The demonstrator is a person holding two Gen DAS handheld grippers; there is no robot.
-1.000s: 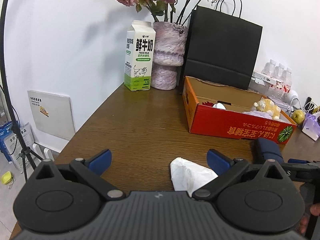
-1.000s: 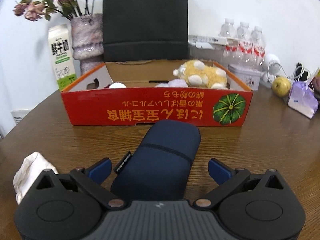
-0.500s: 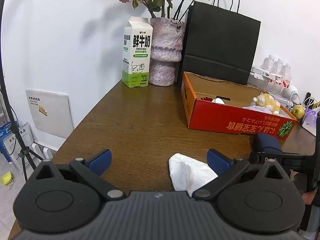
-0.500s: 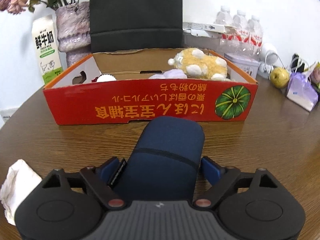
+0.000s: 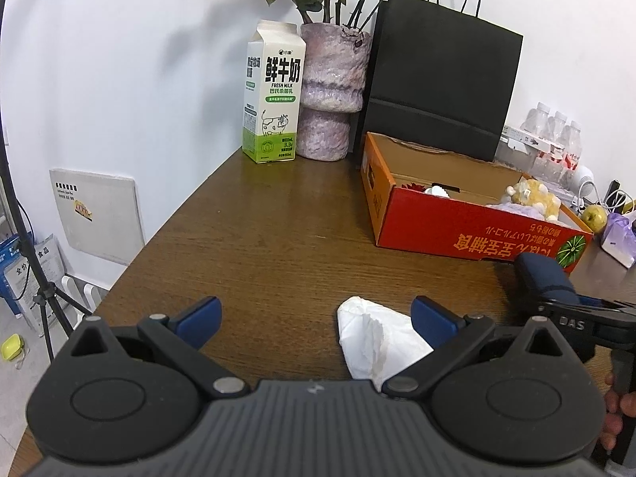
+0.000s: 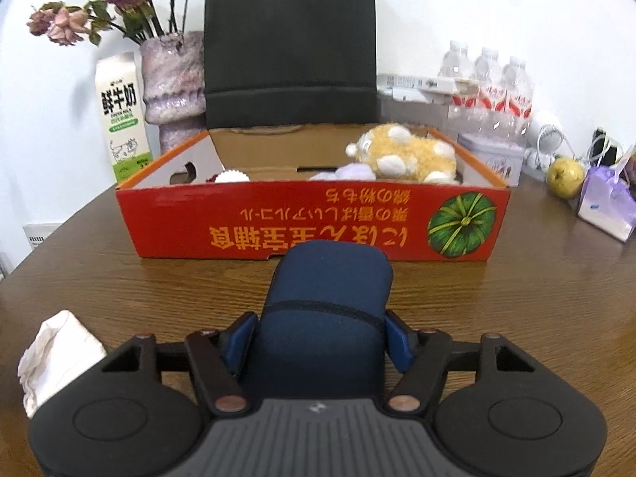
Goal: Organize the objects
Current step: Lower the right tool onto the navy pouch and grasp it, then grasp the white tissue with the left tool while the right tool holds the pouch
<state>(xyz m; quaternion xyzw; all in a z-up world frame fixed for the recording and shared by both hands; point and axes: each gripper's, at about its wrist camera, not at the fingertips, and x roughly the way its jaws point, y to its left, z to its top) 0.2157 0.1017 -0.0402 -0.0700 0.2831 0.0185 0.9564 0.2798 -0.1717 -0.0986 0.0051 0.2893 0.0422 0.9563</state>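
Navy pouch point(image 6: 326, 310) lying on the wooden counter point(image 6: 516, 298) just before the red cardboard box point(image 6: 310, 222), right gripper point(image 6: 320, 336) jaws closing, blue pads against its sides, left gripper point(image 5: 314, 318) jaws spread wide, crumpled white tissue point(image 5: 373, 338) between them, untouched

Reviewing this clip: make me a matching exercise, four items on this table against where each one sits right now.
Items:
1. navy pouch
2. white crumpled cloth
3. yellow plush toy
4. milk carton

Places:
A. inside the red cardboard box
B. beside the purple vase, by the wall
C. between the closing jaws of the right gripper
D. on the table in front of the left gripper

Pairs: 1-C, 2-D, 3-A, 4-B
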